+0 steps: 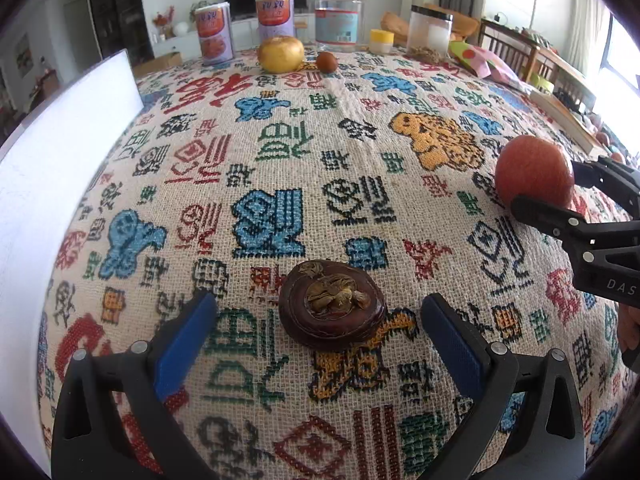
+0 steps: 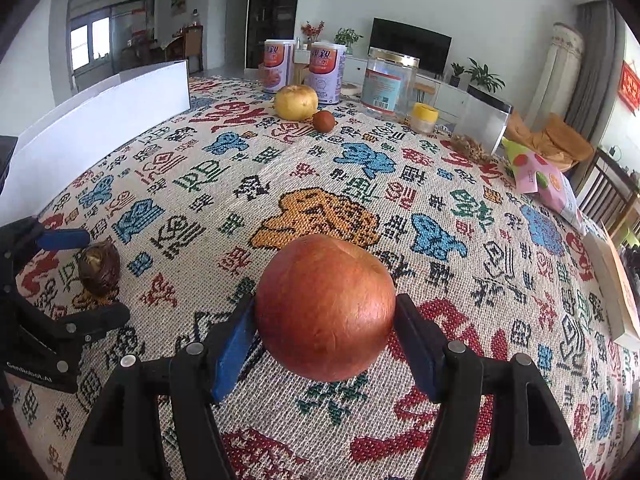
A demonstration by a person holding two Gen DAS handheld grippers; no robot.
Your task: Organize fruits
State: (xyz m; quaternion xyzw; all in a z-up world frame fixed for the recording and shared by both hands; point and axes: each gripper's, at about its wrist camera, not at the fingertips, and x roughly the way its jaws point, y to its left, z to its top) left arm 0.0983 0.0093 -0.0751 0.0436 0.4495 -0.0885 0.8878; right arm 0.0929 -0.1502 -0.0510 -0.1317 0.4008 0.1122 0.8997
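R gripper [image 2: 325,340] has its fingers closed against both sides of the red apple [image 2: 325,307], which sits near the middle of the patterned tabletop [image 2: 360,168]. L gripper [image 1: 318,334] has fingers spread wide, touching nothing; a dark mangosteen [image 1: 332,305] lies on the cloth between them, apart from both pads. At the far edge, a yellow pear [image 1: 280,54] w/ a small brown fruit [image 1: 326,61] just beside it, in front of two cans [image 1: 214,34] and a glass jar [image 1: 337,20].
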